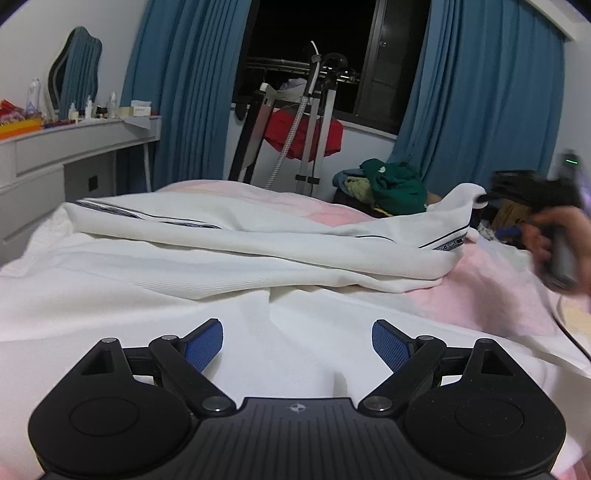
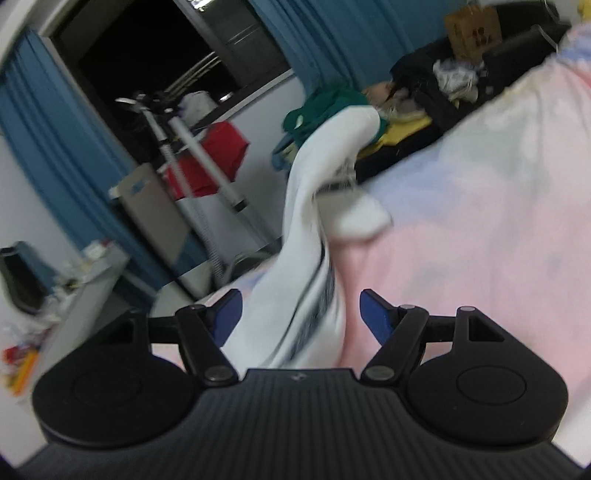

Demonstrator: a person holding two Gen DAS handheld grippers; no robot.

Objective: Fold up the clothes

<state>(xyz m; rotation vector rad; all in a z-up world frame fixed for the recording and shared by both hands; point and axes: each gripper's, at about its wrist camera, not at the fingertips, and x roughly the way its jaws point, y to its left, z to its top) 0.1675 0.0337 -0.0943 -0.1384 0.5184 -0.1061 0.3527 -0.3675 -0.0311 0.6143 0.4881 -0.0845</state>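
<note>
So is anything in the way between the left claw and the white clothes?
No, nothing visible is in the way. The left claw is open right above the white garment spread on the bed, with only that fabric's own wrinkles between its fingers.

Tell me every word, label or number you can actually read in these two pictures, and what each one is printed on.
None can be read with certainty.
Dark striped tape on the white garment: small lettering near its right end, too small to make out.
Brown cardboard box beyond the bed: dark printed marks, blurred.
White box on the dressing table: faint print, too small.
Bottles on that table: labels unreadable.
</note>
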